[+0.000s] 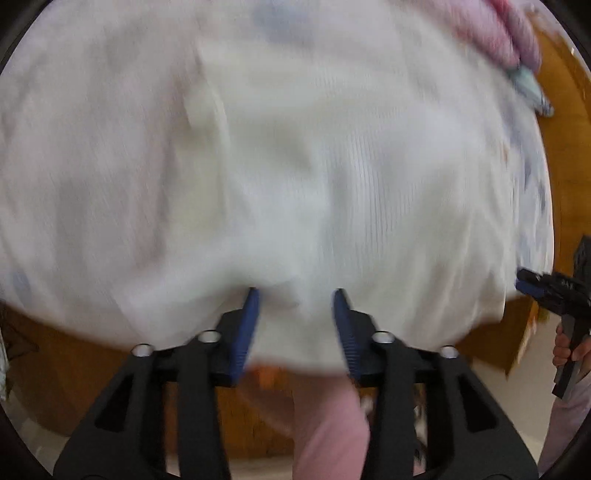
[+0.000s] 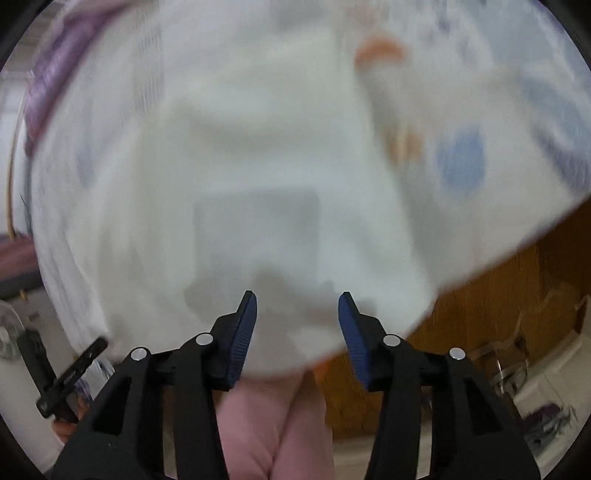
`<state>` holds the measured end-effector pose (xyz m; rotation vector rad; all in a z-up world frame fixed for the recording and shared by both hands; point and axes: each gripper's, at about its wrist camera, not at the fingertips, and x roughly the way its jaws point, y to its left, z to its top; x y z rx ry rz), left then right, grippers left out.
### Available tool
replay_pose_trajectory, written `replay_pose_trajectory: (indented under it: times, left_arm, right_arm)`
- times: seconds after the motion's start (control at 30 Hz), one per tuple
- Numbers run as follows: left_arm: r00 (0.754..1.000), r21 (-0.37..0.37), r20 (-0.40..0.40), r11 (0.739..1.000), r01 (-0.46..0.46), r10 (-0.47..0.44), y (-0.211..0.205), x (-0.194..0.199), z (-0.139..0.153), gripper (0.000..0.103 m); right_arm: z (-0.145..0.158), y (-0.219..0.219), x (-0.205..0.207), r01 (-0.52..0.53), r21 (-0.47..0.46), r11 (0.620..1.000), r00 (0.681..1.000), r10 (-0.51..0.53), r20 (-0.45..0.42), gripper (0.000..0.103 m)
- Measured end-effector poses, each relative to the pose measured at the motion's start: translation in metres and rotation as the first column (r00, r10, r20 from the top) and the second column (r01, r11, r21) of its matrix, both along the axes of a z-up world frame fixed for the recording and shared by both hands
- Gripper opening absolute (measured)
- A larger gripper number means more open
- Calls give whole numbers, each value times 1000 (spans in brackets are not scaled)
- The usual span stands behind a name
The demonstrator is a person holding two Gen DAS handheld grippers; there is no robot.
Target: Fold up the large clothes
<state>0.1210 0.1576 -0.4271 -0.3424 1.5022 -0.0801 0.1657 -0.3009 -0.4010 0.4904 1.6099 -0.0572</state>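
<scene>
While blurred by motion: white ribbed garment (image 1: 295, 177) spread soft over wooden table (image 1: 569, 155) | left gripper (image 1: 295, 295) agape, unclamped | right gripper (image 2: 297, 297) agape, unclamped | pink bundle (image 1: 509, 33) at far edge

I see a big white cloth (image 1: 295, 166) spread out on the brown wooden table (image 1: 569, 155). It has blue and orange spots. Its near edge hangs over the side.

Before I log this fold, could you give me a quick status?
Left gripper open, right gripper open, nothing pinched. White garment spread on wooden table. Pink clothes at far edge.
</scene>
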Motion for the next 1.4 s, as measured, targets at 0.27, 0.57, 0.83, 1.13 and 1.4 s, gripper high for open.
replay_pose_trajectory:
  times: [0.27,0.57,0.83,1.13,1.4]
  left_arm:
    - [988,32,45,988,-149,148,49,91,-16,47]
    - [954,-26,-37,954,-298,297,87,138,-52,47]
    - [921,13,-70,924,-383,383,105,141,-49,50]
    - [927,-20,-109,931,-364,360,106,144,-76,44]
    - [932,19,-27,932,-362,362,96,133,-54,25]
  right_arm:
    - [-33,-40,86,100,-14,995,995,-100,0,48]
    - [-62,-25,103,171,59,983,982,-166,-86,53]
    - [-56,-11,111,203,119,972,977,-193,-93,65]
    - [-87,-6,111,215,192,958,972,-191,-138,55]
    - [-60,-15,99,199,172,965,980,-196,-33,7]
